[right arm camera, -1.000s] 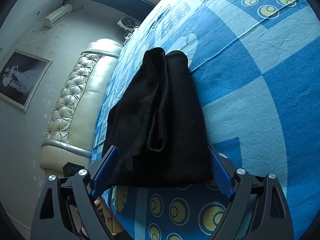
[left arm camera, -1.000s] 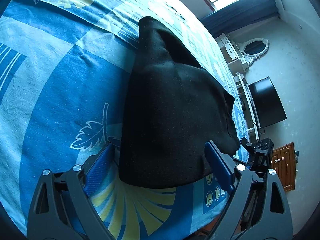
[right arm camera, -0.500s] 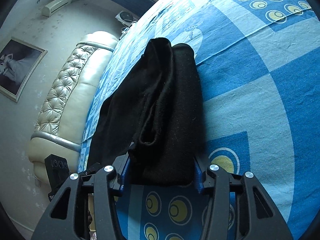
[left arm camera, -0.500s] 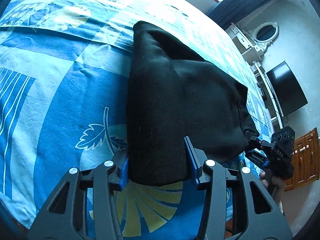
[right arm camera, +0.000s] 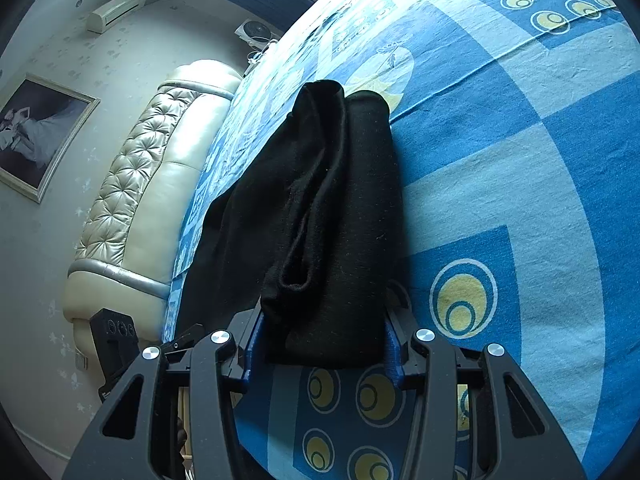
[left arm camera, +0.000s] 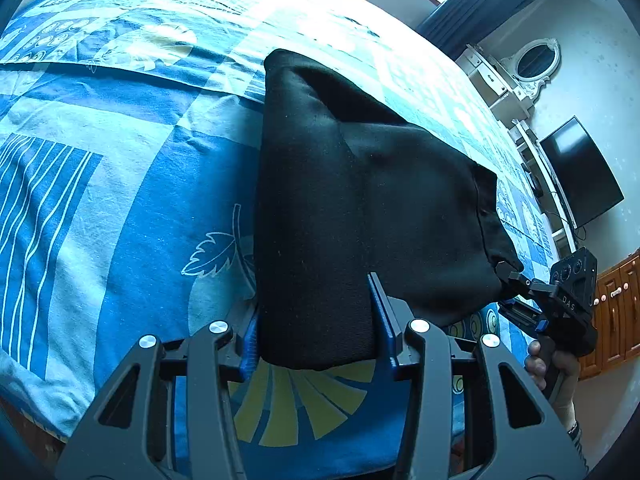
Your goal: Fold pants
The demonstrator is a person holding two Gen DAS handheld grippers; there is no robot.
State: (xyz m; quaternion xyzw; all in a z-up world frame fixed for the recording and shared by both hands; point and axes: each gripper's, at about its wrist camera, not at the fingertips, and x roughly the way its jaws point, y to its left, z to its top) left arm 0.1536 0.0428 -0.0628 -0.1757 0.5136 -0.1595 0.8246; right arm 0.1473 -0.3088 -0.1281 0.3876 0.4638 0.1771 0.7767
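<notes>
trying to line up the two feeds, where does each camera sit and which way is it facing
Left wrist: sits on the left gripper, looking down along its fingers across the bed toward a TV and mirror; its jaws clamp the black pants; the right gripper and a hand show at right.
Right wrist: sits on the right gripper, looking across the bed toward the padded headboard; its jaws clamp the pants too; the left gripper's body shows at lower left.
Shared: pants, bedsheet, each other's gripper.

Black pants (left arm camera: 352,208) — folded lengthwise, near end bunched and lifted.
</notes>
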